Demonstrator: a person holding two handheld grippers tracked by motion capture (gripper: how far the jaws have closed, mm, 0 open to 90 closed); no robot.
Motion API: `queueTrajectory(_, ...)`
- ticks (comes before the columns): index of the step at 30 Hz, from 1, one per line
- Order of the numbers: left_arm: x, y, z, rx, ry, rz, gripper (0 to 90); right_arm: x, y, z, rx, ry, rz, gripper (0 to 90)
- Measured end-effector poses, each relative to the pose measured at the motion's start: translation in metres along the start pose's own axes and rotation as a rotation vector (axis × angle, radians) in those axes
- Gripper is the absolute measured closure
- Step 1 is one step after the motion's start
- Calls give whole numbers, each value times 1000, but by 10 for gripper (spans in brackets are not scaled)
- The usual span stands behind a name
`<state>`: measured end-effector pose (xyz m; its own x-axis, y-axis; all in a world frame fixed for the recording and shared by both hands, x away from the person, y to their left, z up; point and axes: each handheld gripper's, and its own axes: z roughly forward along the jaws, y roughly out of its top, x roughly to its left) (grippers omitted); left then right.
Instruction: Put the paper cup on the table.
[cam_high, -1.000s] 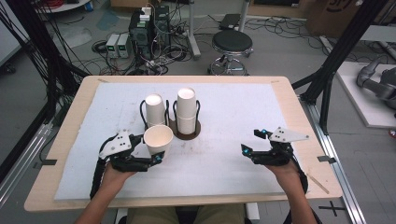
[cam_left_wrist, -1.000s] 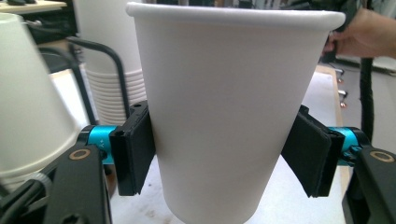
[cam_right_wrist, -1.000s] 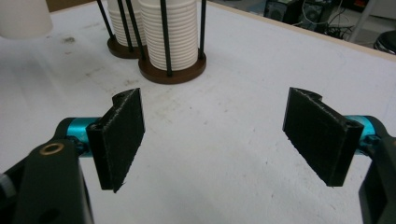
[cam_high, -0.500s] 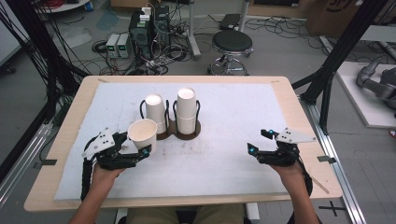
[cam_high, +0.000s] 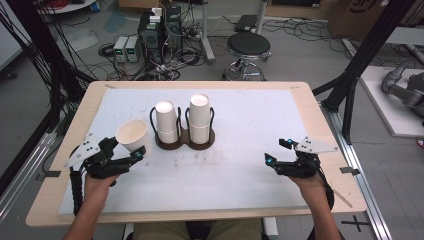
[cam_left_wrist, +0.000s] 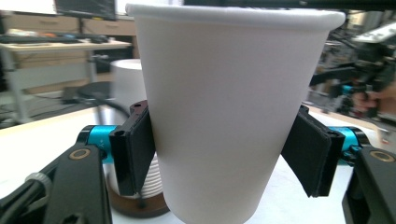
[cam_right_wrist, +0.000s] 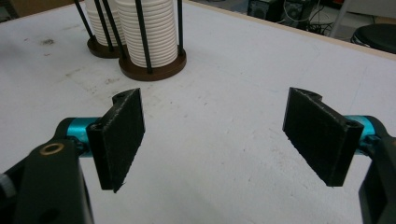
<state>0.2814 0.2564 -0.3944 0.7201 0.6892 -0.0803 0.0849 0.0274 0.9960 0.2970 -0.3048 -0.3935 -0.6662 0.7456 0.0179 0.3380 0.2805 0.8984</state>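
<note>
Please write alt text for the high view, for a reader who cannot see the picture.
The left gripper holds a white paper cup beside a dark wire holder with two stacks of white cups, on a white-covered wooden table. The right gripper is open and holds nothing.

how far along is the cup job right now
Done: one white paper cup is out of the brown two-post cup holder. In hand: the left tool clamps it, lifted left of the holder. Left: setting it on the white table cover; the right tool waits open, empty.
</note>
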Motion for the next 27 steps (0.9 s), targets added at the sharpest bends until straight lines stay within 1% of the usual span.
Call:
queueTrajectory(2,7,-2,-5,2,31,-6,311,1,0,0,4,6,-1,216)
queueTrajectory(4,15,-5,-8,7,61,-1,308,1,0,1,3,6,-3,216)
queueTrajectory(8,29,-14,-11,25,113,-12,309,3,-1,0,9,11,-7,216)
queueTrajectory(11,40,-22,-10,46,150,-31,308,2,-2,0,7,9,-14,217)
queueTrajectory(12,43,-25,-10,54,162,-35,309,2,-2,-1,9,9,-8,217)
queueTrajectory(14,50,-31,-9,84,187,-46,308,2,-2,-1,10,9,-7,217)
queueTrajectory(16,56,-35,-9,102,204,-60,308,3,-2,0,13,11,-7,216)
queueTrajectory(18,62,-37,-8,118,222,-66,308,4,-3,2,16,13,-11,217)
queueTrajectory(20,66,-39,-6,136,235,-82,308,4,-3,2,22,16,-10,217)
queueTrajectory(21,68,-40,-5,150,241,-86,308,4,-3,2,22,16,-11,216)
queueTrajectory(26,70,-47,5,265,271,-84,305,4,-3,3,22,17,-13,217)
queueTrajectory(27,70,-48,7,286,279,-79,305,5,-3,3,25,19,-10,217)
